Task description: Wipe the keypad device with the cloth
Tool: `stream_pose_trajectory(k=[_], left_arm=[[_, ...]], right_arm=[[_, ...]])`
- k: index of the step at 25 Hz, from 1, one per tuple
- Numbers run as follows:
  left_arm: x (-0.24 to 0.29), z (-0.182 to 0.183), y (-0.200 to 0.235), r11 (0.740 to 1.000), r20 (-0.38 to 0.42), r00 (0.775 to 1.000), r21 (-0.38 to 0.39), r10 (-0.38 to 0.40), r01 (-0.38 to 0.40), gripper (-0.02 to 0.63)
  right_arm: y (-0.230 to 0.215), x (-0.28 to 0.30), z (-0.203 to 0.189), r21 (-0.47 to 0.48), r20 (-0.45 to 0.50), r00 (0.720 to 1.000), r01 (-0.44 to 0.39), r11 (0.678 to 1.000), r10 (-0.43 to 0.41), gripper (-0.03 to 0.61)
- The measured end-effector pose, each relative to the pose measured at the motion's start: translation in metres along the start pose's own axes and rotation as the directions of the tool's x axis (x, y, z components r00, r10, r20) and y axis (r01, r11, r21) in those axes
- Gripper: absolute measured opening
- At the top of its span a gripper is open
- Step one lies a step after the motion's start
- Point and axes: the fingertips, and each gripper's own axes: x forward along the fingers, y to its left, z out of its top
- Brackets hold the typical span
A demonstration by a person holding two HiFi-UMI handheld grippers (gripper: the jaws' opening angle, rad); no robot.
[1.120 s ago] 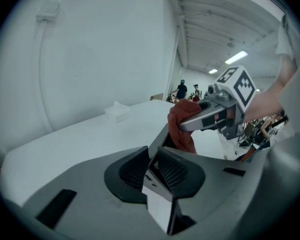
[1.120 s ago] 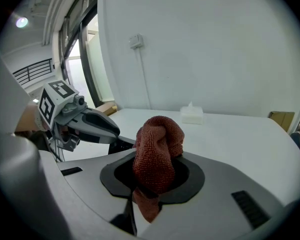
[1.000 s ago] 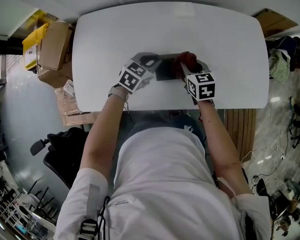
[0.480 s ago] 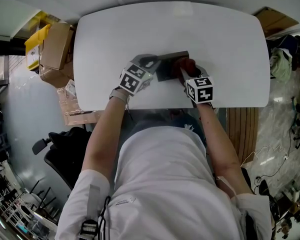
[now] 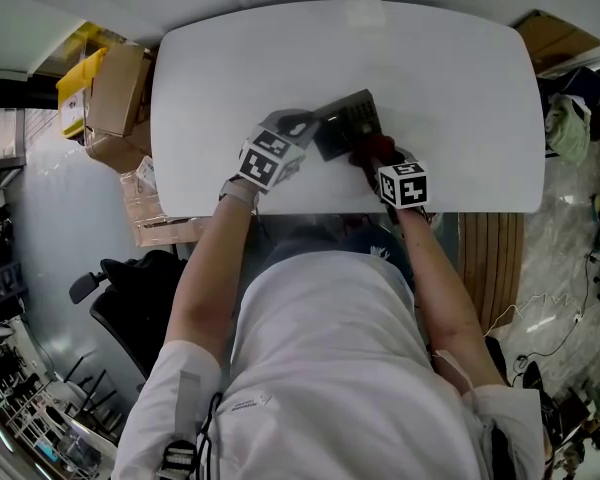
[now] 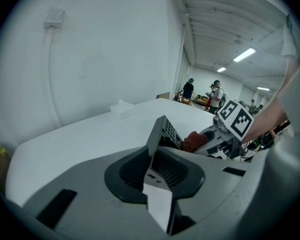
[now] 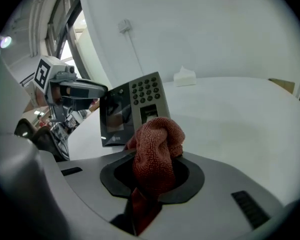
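Left hand-held gripper (image 6: 157, 176) has its jaws closed on one edge of the keypad device (image 6: 162, 134), propping it up tilted so that its face turns toward the other hand. That hold looks meant to steady the device and offer its front for wiping. The right hand-held gripper (image 7: 151, 180) is clamped on a bunched red cloth (image 7: 157, 146), with the wad sticking out ahead of the jaws as a pad. It sits at the lower part of the device's face; whether it actually presses there is hard to tell.

From the head view, the device (image 5: 346, 124) lies between the two hands, near the person's side of the white surface (image 5: 450, 88), with cardboard boxes (image 5: 112, 93) on the floor off to the left. That view gives the layout but little of the device's front. The right gripper view shows the front plainly: rows of round keys, a small window beneath them and a dark glossy screen beside them. The left gripper view shows the device only edge-on, with the cloth (image 6: 194, 140) beyond it. Both gripper views catch a small white box (image 7: 184, 76) farther back on the surface.
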Motion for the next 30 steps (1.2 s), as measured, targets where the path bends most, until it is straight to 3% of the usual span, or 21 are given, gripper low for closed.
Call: stream_pose_trajectory(k=[9,13,22,30], left_arm=[[-0.004,0.001,-0.003,0.999,-0.019,0.999,0.014,0.03,-0.029,0.055],[-0.003,0.001,-0.003,0.999,-0.027,0.999,0.01,0.032,-0.032,0.057],[-0.002,0.002,-0.004,0.999,-0.037,0.998,0.015,0.047,-0.046,0.057],[-0.003,0.003,-0.004,0.999,-0.055,0.997,0.023,0.045,-0.044,0.057]], right_arm=[[-0.001,0.001,-0.001,0.044,-0.005,0.999,-0.036,0.998,0.036,0.091],[-0.004,-0.009,0.011,0.013,0.012,1.0,-0.029,0.999,0.029,0.091],[-0.01,-0.032,0.093,-0.074,0.133,0.991,-0.022,0.997,0.032,0.091],[-0.001,-0.026,0.147,-0.206,0.133,0.99,-0.018,0.978,0.046,0.091]])
